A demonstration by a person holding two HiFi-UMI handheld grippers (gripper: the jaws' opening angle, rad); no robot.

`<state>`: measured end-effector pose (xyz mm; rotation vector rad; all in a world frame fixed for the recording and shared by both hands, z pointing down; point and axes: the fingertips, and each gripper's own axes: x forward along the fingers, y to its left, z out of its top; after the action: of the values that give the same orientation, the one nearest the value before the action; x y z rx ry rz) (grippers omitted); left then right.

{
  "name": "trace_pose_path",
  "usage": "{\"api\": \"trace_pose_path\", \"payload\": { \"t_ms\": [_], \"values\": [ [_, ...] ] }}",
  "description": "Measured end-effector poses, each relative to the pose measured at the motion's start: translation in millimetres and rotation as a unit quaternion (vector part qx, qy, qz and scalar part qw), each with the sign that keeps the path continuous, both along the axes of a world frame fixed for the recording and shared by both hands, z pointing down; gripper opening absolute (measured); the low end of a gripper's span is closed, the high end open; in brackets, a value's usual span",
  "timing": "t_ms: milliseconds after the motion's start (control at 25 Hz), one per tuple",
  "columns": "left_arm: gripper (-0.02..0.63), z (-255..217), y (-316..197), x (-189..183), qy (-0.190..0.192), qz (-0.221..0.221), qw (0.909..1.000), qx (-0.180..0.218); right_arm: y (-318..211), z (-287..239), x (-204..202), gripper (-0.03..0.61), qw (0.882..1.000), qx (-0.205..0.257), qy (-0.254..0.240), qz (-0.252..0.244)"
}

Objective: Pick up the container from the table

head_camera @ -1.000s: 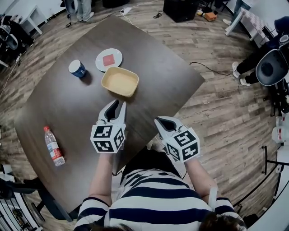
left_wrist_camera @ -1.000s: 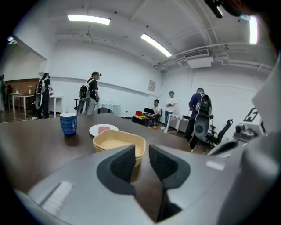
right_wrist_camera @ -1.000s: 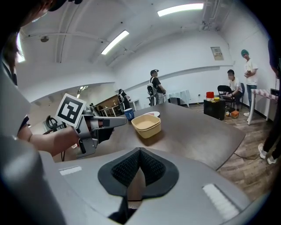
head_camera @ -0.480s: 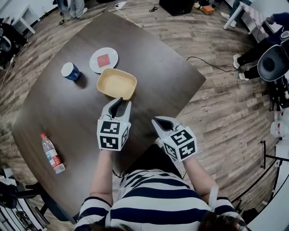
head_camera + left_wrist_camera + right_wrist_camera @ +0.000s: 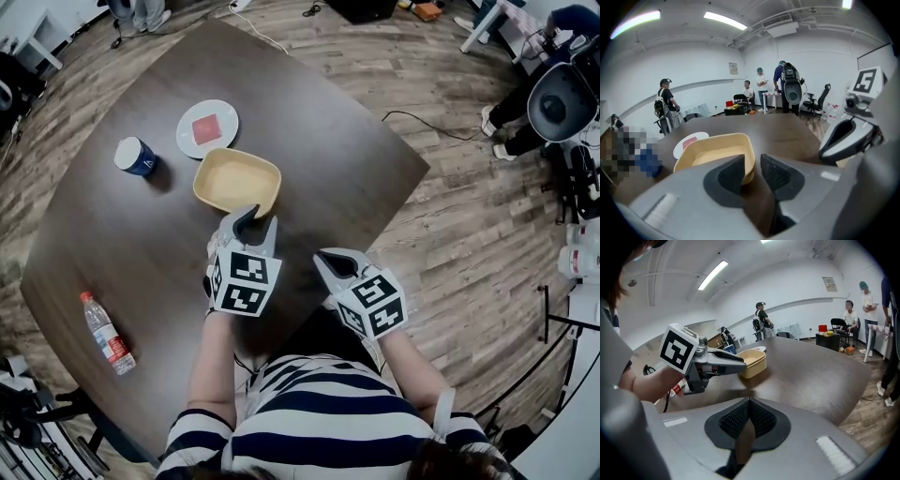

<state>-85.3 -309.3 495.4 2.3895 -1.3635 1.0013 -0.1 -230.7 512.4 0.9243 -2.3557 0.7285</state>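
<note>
The container is a shallow yellow rectangular tub, empty, on the dark wooden table. My left gripper is open by a narrow gap, its fingertips just short of the tub's near rim. In the left gripper view the container fills the space right ahead of the left gripper, its near right corner in line with the gap. My right gripper hangs shut and empty at the table's near edge, to the right. The right gripper view shows the right gripper with pads touching and the container further off.
A white plate with a red square on it lies just beyond the tub. A blue cup stands to the tub's left. A water bottle lies near the table's left edge. People and office chairs stand around the room.
My left gripper has moved forward across the table and now has its tips at the container's near rim. The right gripper has barely shifted.
</note>
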Motion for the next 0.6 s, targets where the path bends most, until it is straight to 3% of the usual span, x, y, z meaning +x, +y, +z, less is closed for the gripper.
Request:
{"api": "trace_pose_path", "payload": {
  "t_ms": [280, 600],
  "values": [
    [0.0, 12, -5, 11, -0.06, 0.055, 0.9967, -0.003, -9, 10, 5, -0.002, 1.0, -0.013, 0.002, 0.012],
    [0.0, 20, -14, 8, -0.079, 0.056, 0.9953, 0.003, -18, 13, 3, -0.002, 1.0, -0.022, -0.009, 0.02]
  ]
}}
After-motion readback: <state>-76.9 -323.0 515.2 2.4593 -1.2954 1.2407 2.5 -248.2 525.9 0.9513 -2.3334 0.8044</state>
